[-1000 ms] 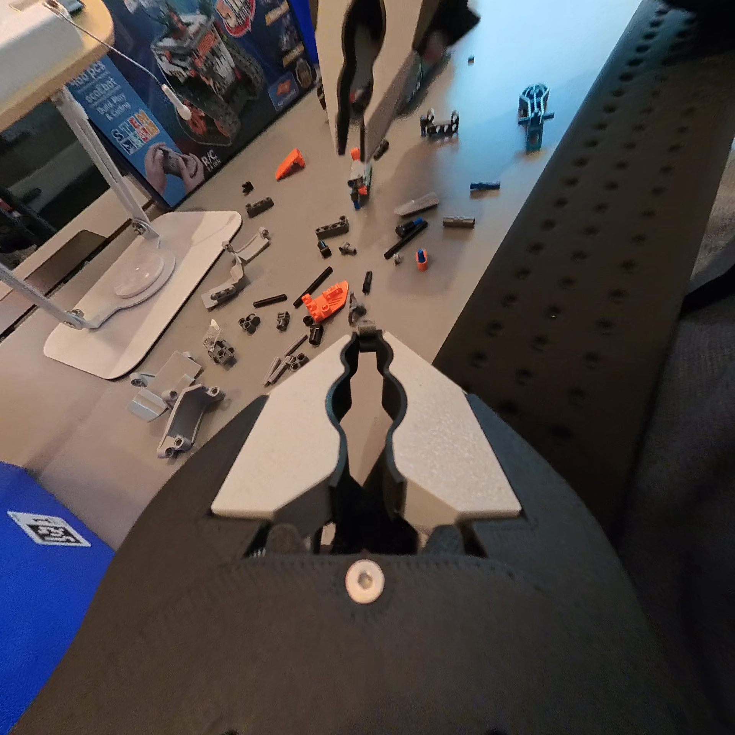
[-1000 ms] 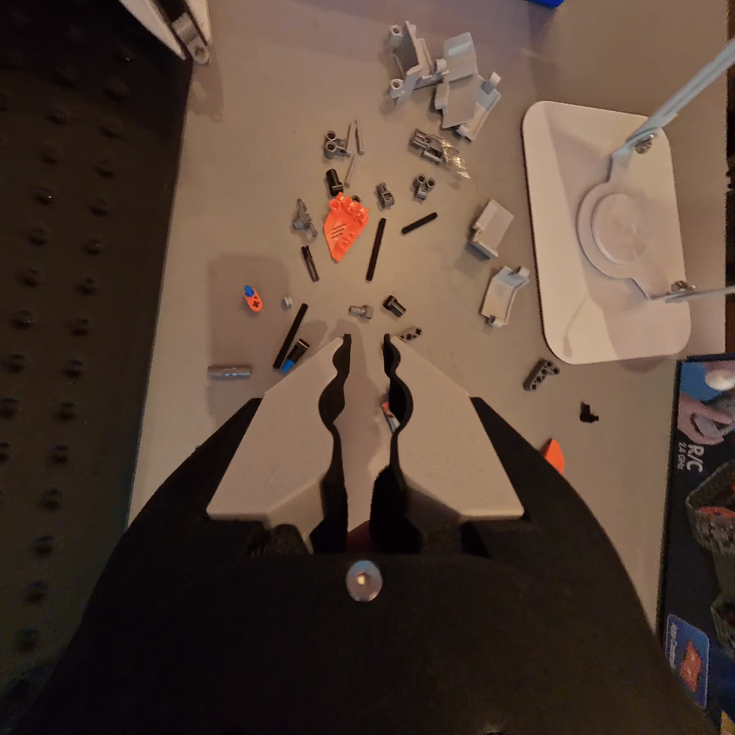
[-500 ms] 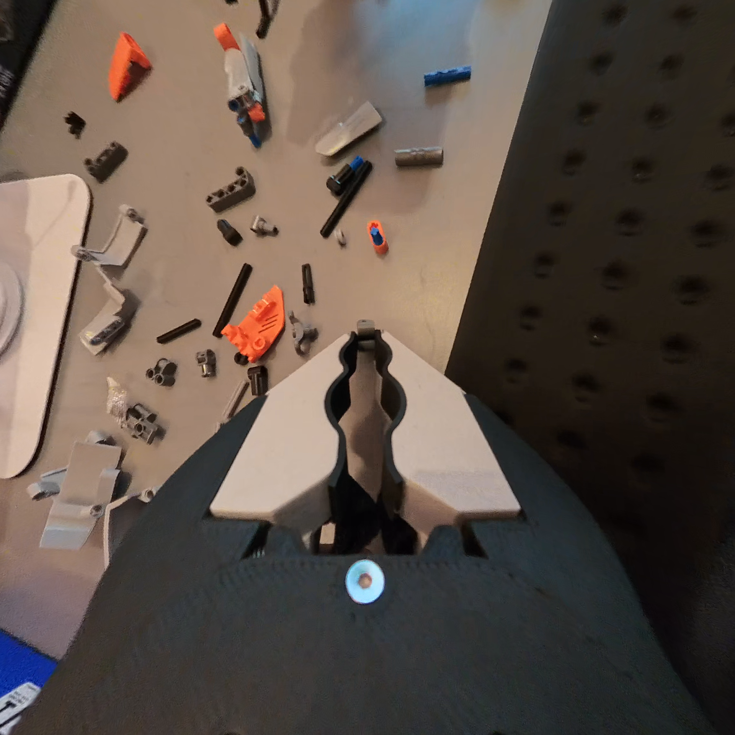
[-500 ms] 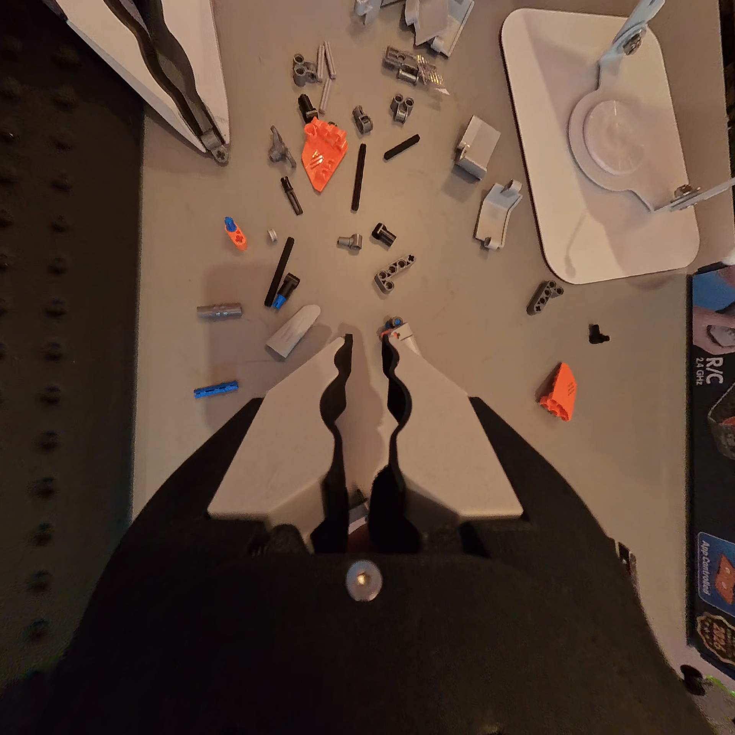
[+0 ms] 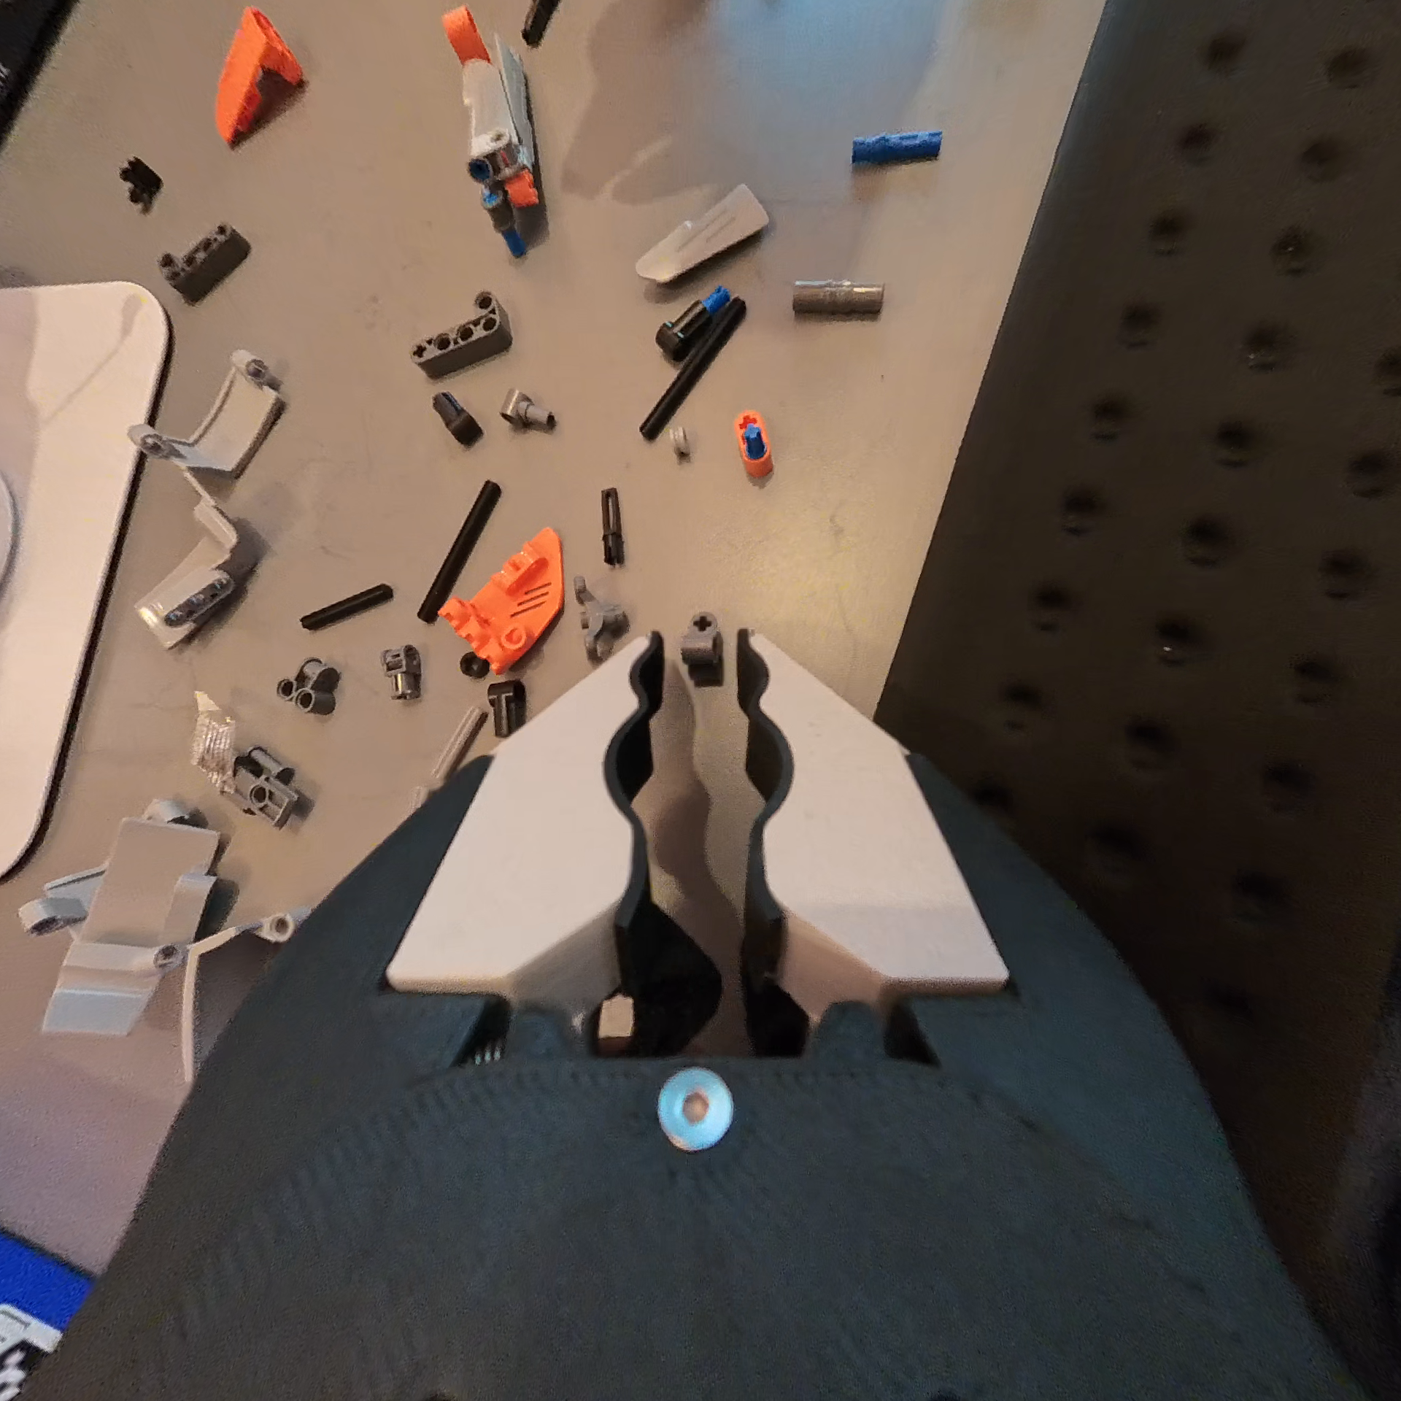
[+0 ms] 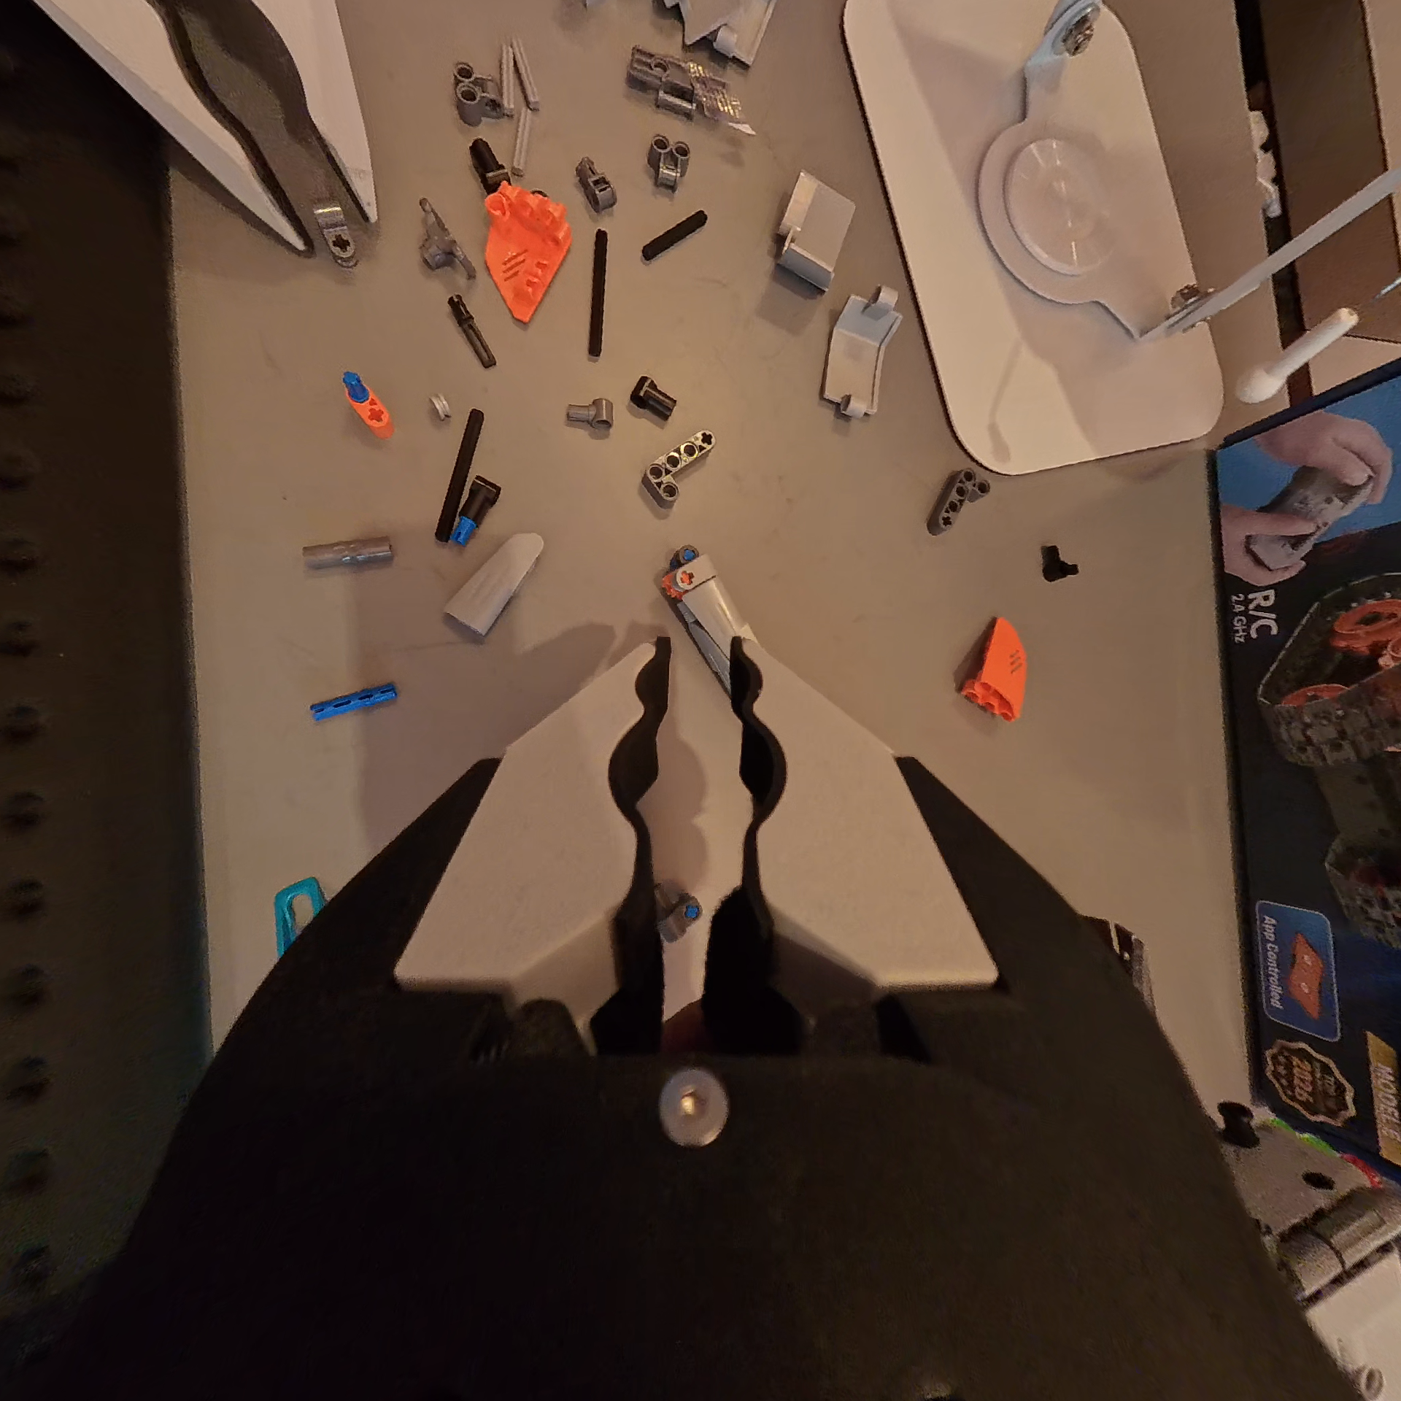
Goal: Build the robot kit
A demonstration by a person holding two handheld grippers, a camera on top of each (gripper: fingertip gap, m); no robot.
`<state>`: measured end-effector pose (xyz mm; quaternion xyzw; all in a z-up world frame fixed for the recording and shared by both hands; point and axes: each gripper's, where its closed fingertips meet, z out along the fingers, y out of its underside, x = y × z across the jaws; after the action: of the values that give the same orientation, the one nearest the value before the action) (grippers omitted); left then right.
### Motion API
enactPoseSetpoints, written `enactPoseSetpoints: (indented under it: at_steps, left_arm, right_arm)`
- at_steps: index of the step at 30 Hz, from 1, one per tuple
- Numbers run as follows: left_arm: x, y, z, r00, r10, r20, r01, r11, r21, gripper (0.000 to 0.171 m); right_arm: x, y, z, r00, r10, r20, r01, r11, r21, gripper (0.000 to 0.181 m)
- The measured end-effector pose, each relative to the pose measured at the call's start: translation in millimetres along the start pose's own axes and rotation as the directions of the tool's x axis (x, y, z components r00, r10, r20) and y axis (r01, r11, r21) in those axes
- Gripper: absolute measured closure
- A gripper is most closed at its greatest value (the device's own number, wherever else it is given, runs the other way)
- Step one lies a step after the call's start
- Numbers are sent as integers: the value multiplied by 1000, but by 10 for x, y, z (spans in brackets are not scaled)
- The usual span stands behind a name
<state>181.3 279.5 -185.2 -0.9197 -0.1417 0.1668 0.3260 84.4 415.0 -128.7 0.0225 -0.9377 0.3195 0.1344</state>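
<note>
My left gripper point(image 5: 699, 640) is open low over the grey table point(image 5: 819, 531). A small grey connector point(image 5: 701, 650) sits between its fingertips with a gap on each side. The same piece shows at the left gripper's tips in the right wrist view point(image 6: 339, 235). My right gripper point(image 6: 699, 644) is open and empty. A small grey, orange and blue assembly point(image 6: 701, 595) lies on the table just ahead of its right fingertip and runs partly under it. The assembly also shows in the left wrist view point(image 5: 493, 144).
Many small loose parts lie scattered: an orange panel point(image 6: 527, 254), an orange wedge point(image 6: 997, 671), a blue pin point(image 6: 352, 701), black axles, grey panels. A white stand base point(image 6: 1023, 227) and a printed box point(image 6: 1319, 682) sit at one side, a black perforated panel point(image 5: 1175, 531) at the other. Spacing between my two grippers at the tips: around 20 cm.
My left gripper's jaws have opened and the small grey connector now sits loose between the tips. My right gripper has drawn back, bringing more of the table and the small assembly into view.
</note>
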Motion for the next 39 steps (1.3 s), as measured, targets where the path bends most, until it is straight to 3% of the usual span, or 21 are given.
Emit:
enactPoseSetpoints:
  at_steps: [7,12,16,27,33,35,39]
  left_arm:
    - [-15,-261,-343,998,-17,68,5,985,172,145]
    - [153,-483,-907,997,32,76,-52,956,288,147]
    - [52,-486,-1354,991,6,134,-52,939,339,150]
    - [-661,137,-2056,887,-91,452,2,981,193,152]
    - [-1106,614,-2529,771,-130,624,108,991,73,155]
    - [-1244,798,-2656,738,-147,659,159,986,42,157]
    - [-1403,1178,-2685,736,-166,657,258,965,-45,158]
  right_arm:
    - [92,-24,-152,998,23,-51,-21,999,49,168]
    - [64,-33,-139,999,15,-46,-12,999,53,168]
    - [16,-90,-120,999,2,-39,1,998,65,168]
    - [-195,-217,26,999,-32,15,30,995,91,169]
    - [-261,-168,133,998,-33,50,29,996,80,169]
    - [-269,-156,159,998,-30,59,26,997,78,169]
    - [-278,-151,216,997,-19,76,13,997,76,169]
